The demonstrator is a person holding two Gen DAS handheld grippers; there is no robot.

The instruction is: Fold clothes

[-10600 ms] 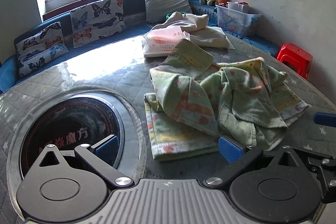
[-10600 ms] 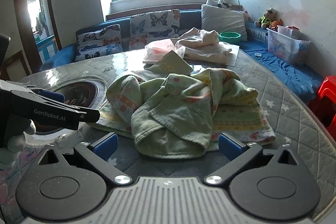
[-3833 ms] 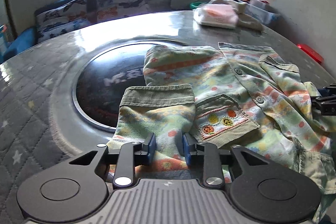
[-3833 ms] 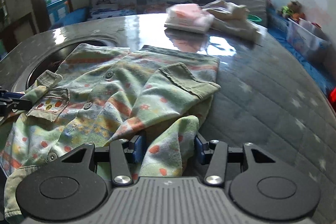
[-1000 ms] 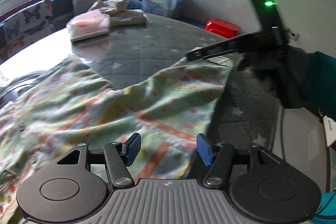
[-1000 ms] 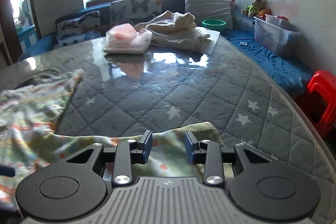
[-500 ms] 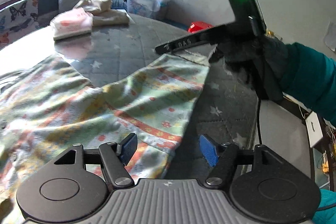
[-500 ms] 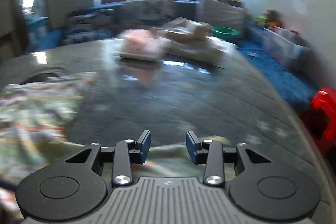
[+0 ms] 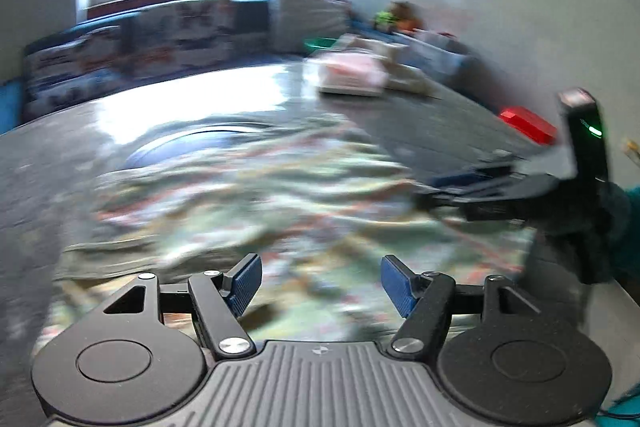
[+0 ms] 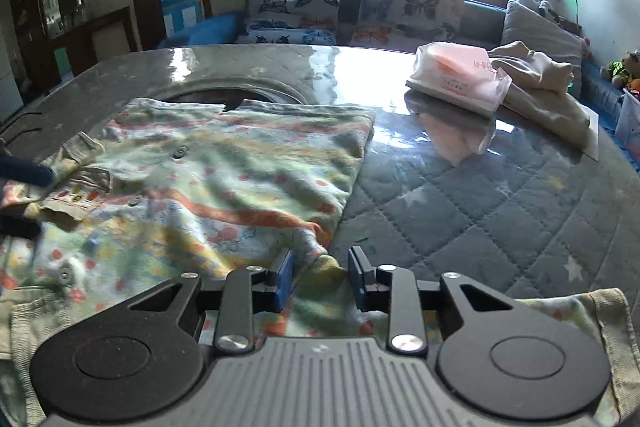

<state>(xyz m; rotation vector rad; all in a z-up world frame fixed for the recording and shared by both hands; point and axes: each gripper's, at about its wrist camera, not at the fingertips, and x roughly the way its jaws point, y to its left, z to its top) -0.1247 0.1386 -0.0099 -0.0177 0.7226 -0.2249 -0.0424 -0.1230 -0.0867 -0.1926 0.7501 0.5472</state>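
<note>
A green and yellow child's shirt [image 10: 224, 179] with orange stripes, buttons and a chest pocket lies spread out on the quilted table [image 10: 480, 207]. My right gripper [image 10: 320, 279] hovers at the shirt's near right hem. Its jaws are closing around a raised fold of the cloth, with small gaps still showing beside the pads. My left gripper [image 9: 320, 283] is open just above the blurred shirt [image 9: 280, 195], nothing between its fingers. In the left wrist view the right gripper [image 9: 472, 187] reaches in from the right, held by a dark gloved hand [image 9: 592, 227].
A pink wrapped package [image 10: 460, 75] and a beige garment pile [image 10: 540, 87] sit at the table's far right. A round dark inset [image 10: 224, 95] lies under the shirt's far edge. Butterfly cushions [image 10: 400, 15] line the bench behind. A red stool [image 9: 528, 123] stands beyond the table's right side.
Both grippers swung left over the shirt, so both views now face the window. The right jaws narrowed, with a cloth fold now between them. The left jaws stayed wide.
</note>
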